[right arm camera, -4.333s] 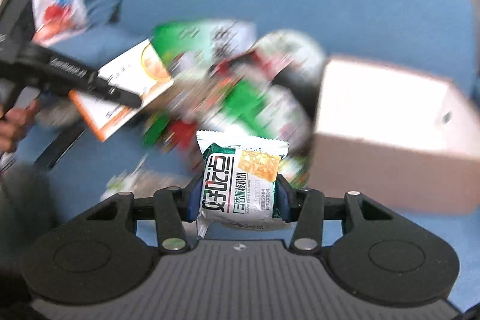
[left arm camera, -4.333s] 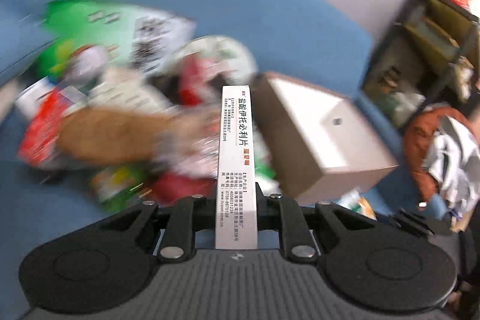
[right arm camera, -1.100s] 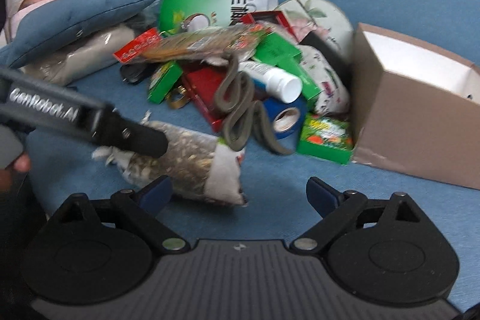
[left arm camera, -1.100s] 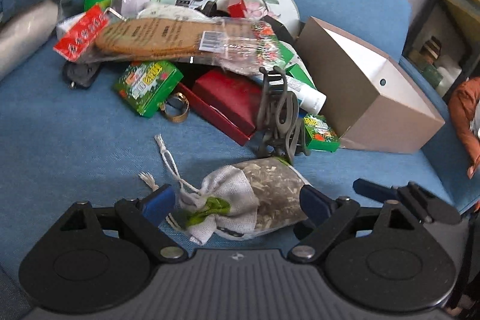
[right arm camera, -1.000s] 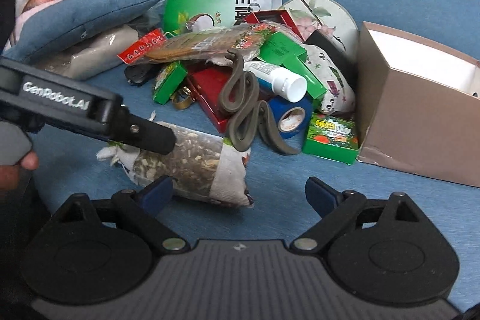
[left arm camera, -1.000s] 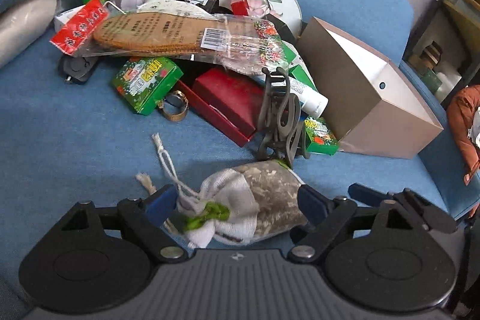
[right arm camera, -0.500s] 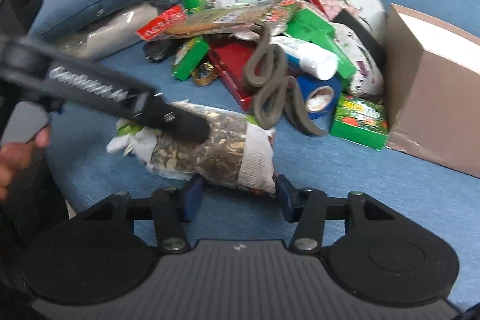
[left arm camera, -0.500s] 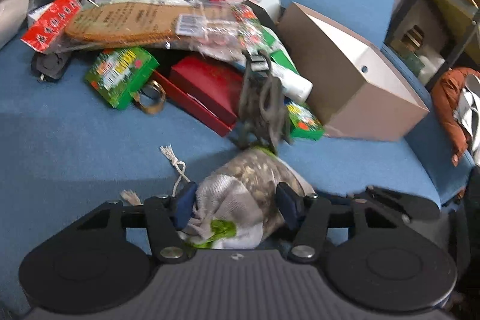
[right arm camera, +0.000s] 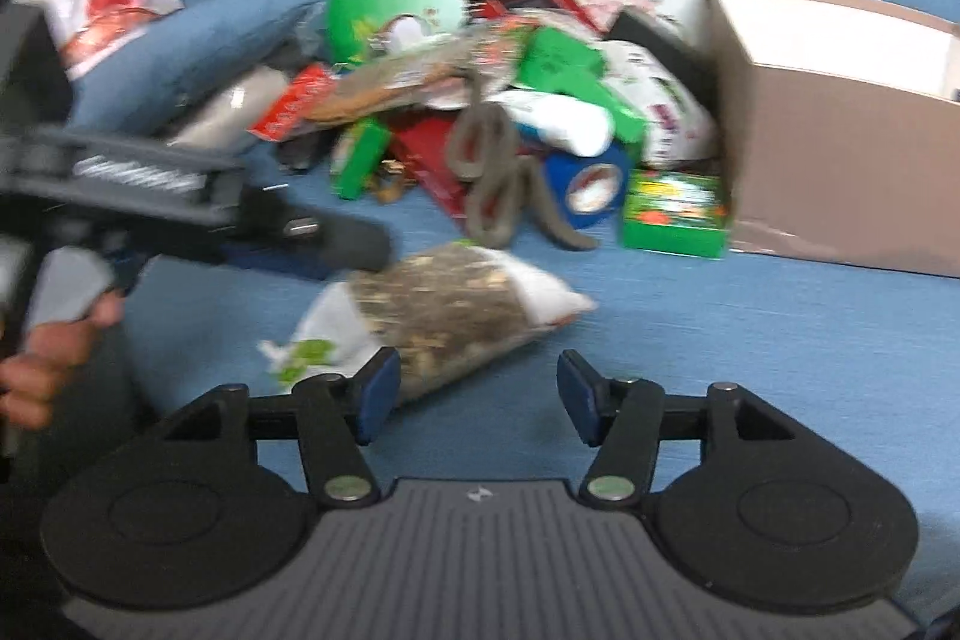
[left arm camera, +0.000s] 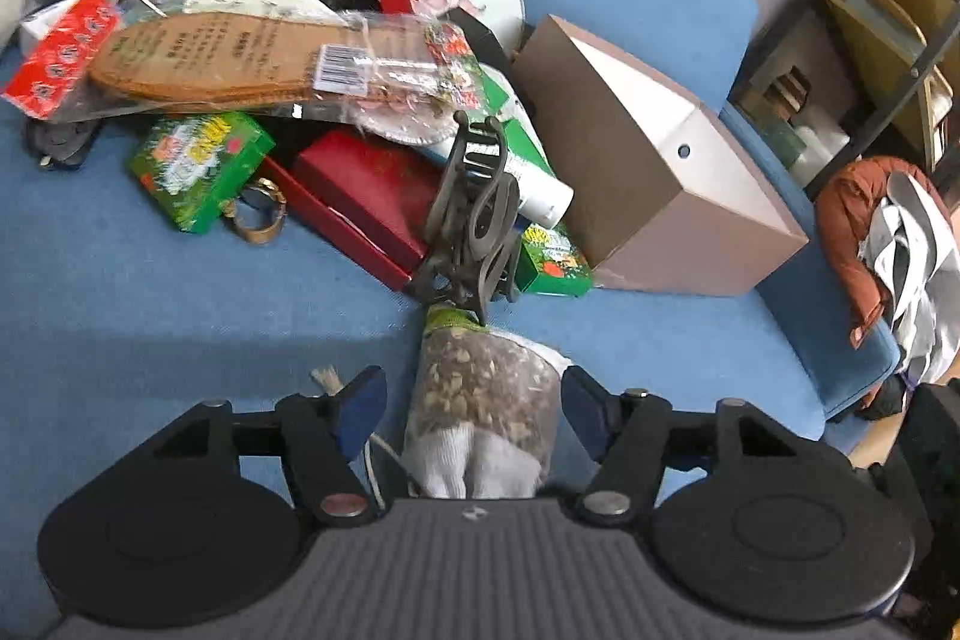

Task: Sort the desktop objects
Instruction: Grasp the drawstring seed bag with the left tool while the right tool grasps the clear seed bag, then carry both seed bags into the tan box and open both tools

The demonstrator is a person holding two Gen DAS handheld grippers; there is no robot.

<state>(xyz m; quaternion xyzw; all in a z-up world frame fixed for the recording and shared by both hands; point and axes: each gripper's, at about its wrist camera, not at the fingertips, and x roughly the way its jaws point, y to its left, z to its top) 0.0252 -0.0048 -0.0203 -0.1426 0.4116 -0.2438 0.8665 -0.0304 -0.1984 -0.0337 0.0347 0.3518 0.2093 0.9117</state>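
While both tongs, left [left arm camera: 468, 403] and right [right arm camera: 474, 397], were opening unclamped, the herb sachet [left arm camera: 480, 400] at twelve o'clock looked soft, light, best pinched mid-body.

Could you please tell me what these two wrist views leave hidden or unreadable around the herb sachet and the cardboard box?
- Herb sachet, left wrist view: its tied end is hidden behind the left gripper body.
- Cardboard box, both views: its contents are hidden by its walls.
- Right wrist view: motion blur makes package print unreadable.
- Right gripper: contact with the sachet cannot be judged.
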